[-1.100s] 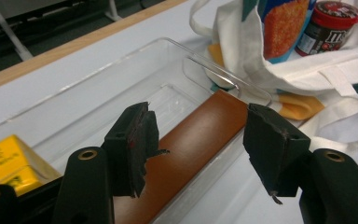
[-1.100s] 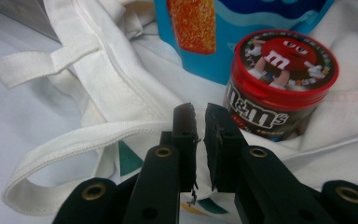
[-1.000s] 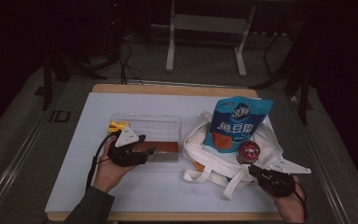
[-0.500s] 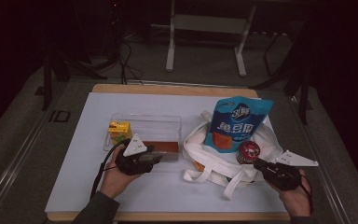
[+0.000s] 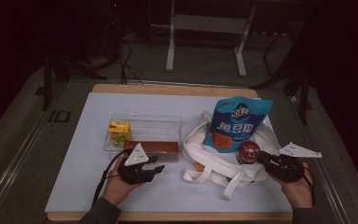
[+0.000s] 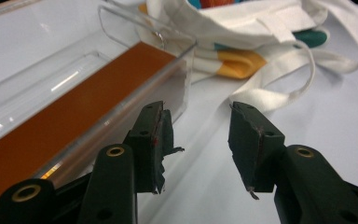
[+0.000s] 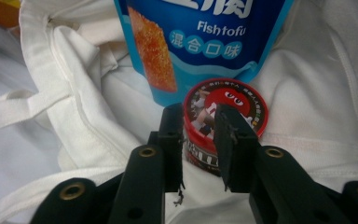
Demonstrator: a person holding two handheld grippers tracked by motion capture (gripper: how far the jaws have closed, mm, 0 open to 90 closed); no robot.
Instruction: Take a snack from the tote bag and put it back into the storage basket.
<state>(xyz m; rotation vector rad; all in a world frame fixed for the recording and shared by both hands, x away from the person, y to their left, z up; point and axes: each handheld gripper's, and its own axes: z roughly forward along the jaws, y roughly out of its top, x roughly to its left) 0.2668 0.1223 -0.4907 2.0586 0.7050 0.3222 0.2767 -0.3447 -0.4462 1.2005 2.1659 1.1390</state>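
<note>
A clear plastic box (image 5: 144,115) holds a yellow juice carton (image 5: 120,132) and a long brown bar (image 5: 154,147) (image 6: 65,116). My left gripper (image 5: 161,169) (image 6: 198,126) is open just in front of the box's right corner. Its jaws have just been closing, with nothing between them. A white tote bag (image 5: 205,154) (image 7: 74,93) lies to the right, with a blue snack pouch (image 5: 235,123) (image 7: 200,37) and a red round can (image 5: 248,152) (image 7: 242,105) on it. My right gripper (image 5: 261,157) (image 7: 198,112) points at the can's near side. Its jaws have just been opening and their tips overlap the can.
A white sheet (image 5: 88,140) covers the wooden table, whose front edge (image 5: 168,216) runs close below both hands. The tote's straps (image 6: 279,93) trail toward the left gripper. Metal stand legs (image 5: 170,51) rise on the dark floor behind the table.
The left hand drew back from the box toward the front edge and slightly right, uncovering the yellow carton. The right hand shifted a little away from the front edge. The can stayed put.
</note>
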